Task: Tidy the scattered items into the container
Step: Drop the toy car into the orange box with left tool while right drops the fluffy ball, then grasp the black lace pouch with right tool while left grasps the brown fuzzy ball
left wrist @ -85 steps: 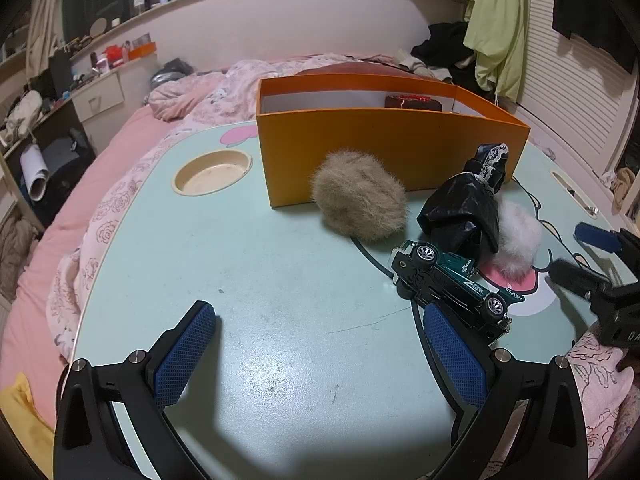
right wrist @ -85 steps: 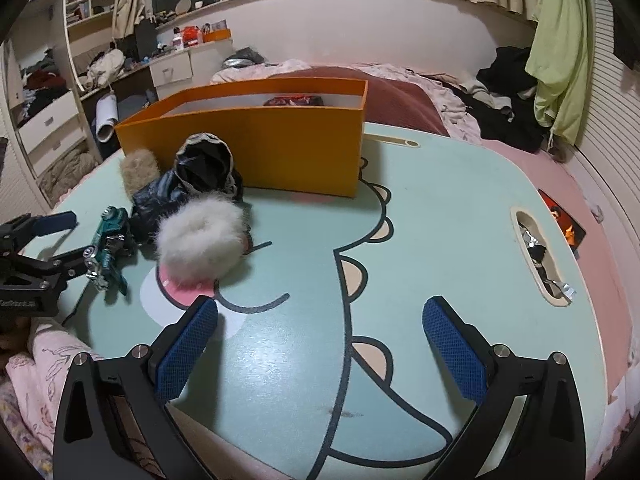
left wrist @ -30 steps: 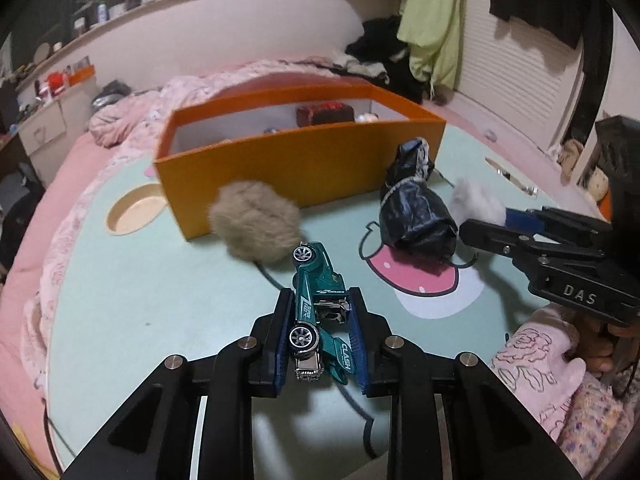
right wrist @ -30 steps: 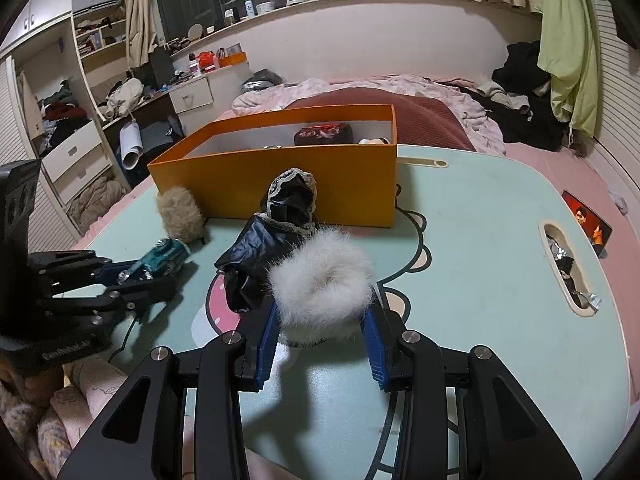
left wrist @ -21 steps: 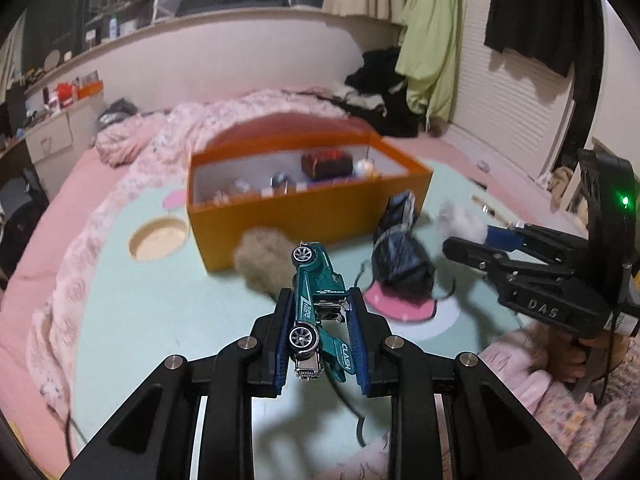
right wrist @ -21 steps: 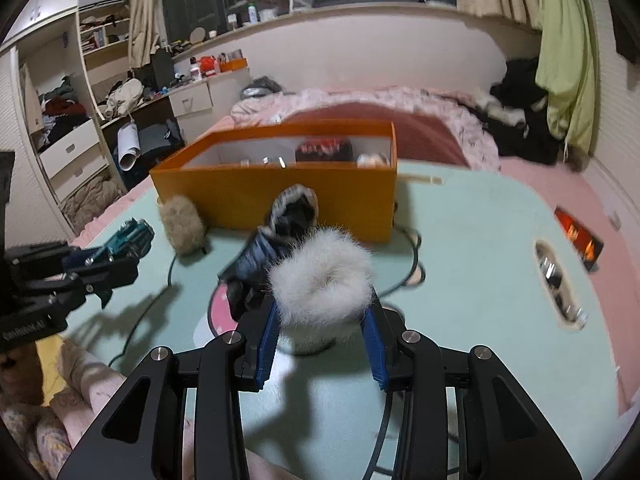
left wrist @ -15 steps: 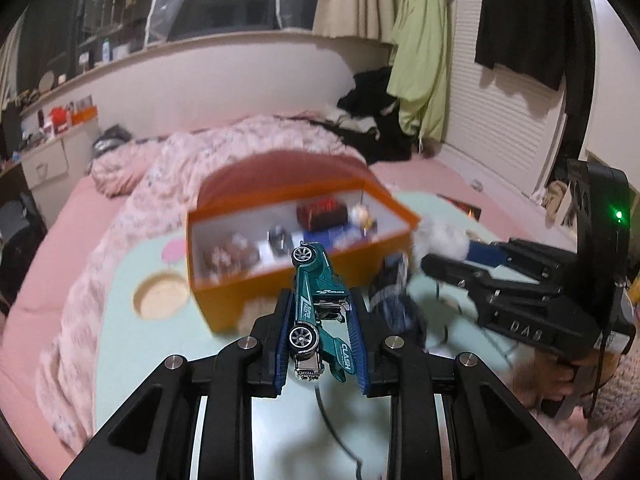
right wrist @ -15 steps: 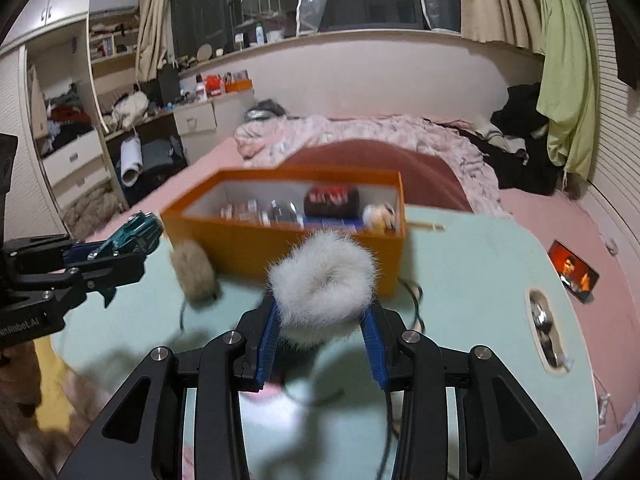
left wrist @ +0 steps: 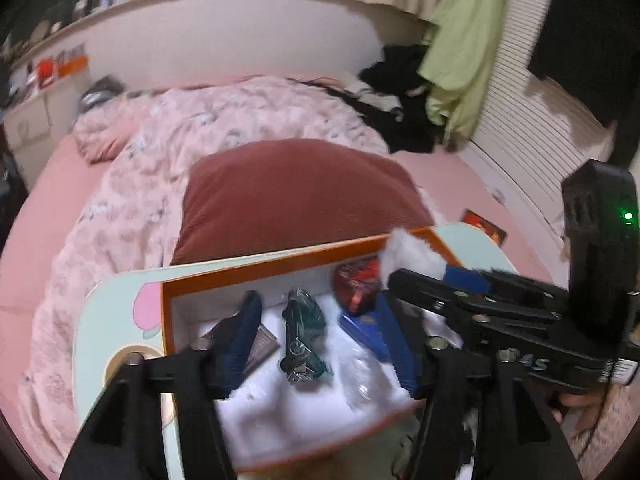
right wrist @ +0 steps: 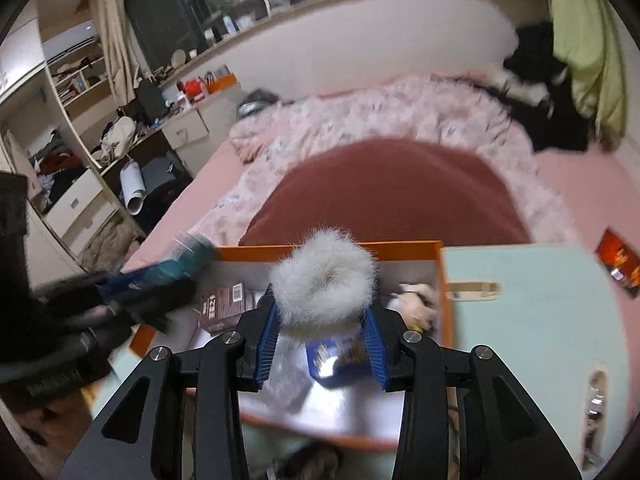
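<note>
In your left view, the left tongs point(left wrist: 320, 344) that clamped the car point(left wrist: 303, 338) half a second ago now stand released over the box point(left wrist: 280, 268); the car sits loose between the spread pads, down among the box's contents, so that item looks delivered. In your right view, the right tongs point(right wrist: 322, 344) stay clenched on the white puff point(right wrist: 323, 283), now carried over the box interior just ahead of the pads, so I judge you only need to let go there.

Left gripper point(left wrist: 320, 340) opened, dropping the toy car point(left wrist: 303, 334) into the box point(left wrist: 276, 266).
</note>
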Available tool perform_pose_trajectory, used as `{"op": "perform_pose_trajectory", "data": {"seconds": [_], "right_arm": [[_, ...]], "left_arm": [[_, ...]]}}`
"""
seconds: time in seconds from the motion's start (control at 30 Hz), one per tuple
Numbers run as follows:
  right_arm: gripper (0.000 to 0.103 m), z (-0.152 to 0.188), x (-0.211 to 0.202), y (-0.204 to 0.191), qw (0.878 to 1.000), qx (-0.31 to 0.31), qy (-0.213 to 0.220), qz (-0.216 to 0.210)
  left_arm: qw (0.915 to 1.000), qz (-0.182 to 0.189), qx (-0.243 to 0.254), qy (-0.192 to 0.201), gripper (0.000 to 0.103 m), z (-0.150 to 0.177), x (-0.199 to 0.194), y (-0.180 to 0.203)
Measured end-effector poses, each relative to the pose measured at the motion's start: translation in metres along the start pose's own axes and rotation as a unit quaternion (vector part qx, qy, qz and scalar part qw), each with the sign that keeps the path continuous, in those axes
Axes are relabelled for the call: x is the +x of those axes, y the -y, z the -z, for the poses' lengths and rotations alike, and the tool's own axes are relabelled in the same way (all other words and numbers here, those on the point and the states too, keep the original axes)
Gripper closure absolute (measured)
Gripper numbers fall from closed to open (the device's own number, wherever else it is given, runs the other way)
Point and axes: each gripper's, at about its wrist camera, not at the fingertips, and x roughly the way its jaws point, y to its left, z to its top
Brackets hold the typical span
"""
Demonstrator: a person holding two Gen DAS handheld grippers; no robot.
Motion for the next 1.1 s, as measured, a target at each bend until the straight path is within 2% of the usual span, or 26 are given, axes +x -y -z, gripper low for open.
{"op": "perform_pose_trajectory", "data": {"seconds": [0.07, 0.1, 0.13, 0.2, 0.27, 0.4, 0.5, 0.63, 0.7, 0.83, 0.9, 0.93, 0.97, 1.03, 1.1], "right_arm": [[0.058, -0.003, 0.007, 0.006, 1.0, 0.024, -0.005, -0.015], [0.049, -0.003, 0.006, 0.009, 0.999, 0.036, 0.0, -0.021], [0.044, -0.002, 0.002, 0.011, 0.999, 0.045, 0.008, -0.027], [0.044, 0.002, -0.01, 0.011, 0.998, 0.044, 0.026, -0.035], [0.044, 0.009, -0.024, 0.007, 0.998, 0.027, 0.043, -0.025], [0.044, 0.027, -0.051, -0.005, 0.998, -0.001, 0.066, 0.001], [0.032, 0.051, -0.068, -0.013, 0.997, -0.016, 0.071, 0.022], [0.032, 0.084, -0.076, -0.024, 0.994, -0.048, 0.046, 0.083], [0.032, 0.102, -0.076, -0.024, 0.994, -0.055, 0.023, 0.09], [0.032, 0.13, -0.071, -0.021, 0.992, -0.063, -0.015, 0.104], [0.032, 0.14, -0.069, -0.019, 0.991, -0.07, -0.029, 0.109], [0.031, 0.142, -0.068, -0.017, 0.991, -0.071, -0.033, 0.109], [0.03, 0.144, -0.066, -0.015, 0.991, -0.07, -0.039, 0.109], [0.016, 0.147, -0.059, -0.014, 0.989, -0.075, -0.058, 0.116], [0.01, 0.151, -0.053, -0.022, 0.983, -0.104, -0.068, 0.134]], "left_arm": [[1.0, -0.005, -0.005, 0.002, 0.044, 0.004, 0.001, -0.003], [0.9999, -0.003, -0.008, 0.006, 0.043, 0.008, -0.002, -0.005], [0.9999, 0.001, -0.009, 0.01, 0.042, 0.011, -0.006, -0.007], [0.9998, 0.002, -0.01, 0.019, 0.039, 0.021, -0.019, -0.009], [0.9994, -0.007, -0.012, 0.032, 0.027, 0.028, -0.031, -0.011], [0.9983, -0.019, -0.018, 0.052, 0.014, 0.054, -0.057, -0.011], [0.9985, -0.04, 0.0, 0.037, 0.01, 0.082, -0.064, 0.0], [0.9966, -0.079, 0.012, 0.021, 0.01, 0.119, -0.063, 0.011], [0.9955, -0.093, -0.002, 0.015, 0.01, 0.134, -0.06, 0.012], [0.9952, -0.091, -0.026, -0.024, 0.01, 0.153, -0.045, 0.007], [0.9912, -0.128, -0.009, -0.032, 0.005, 0.159, -0.038, 0.009], [0.9905, -0.133, -0.006, -0.034, 0.0, 0.159, -0.037, 0.01], [0.9914, -0.126, -0.006, -0.035, 0.0, 0.161, -0.037, 0.011], [0.9917, -0.125, -0.003, -0.032, 0.0, 0.162, -0.039, 0.012], [0.9917, -0.125, -0.003, -0.031, 0.0, 0.163, -0.039, 0.013]]}}
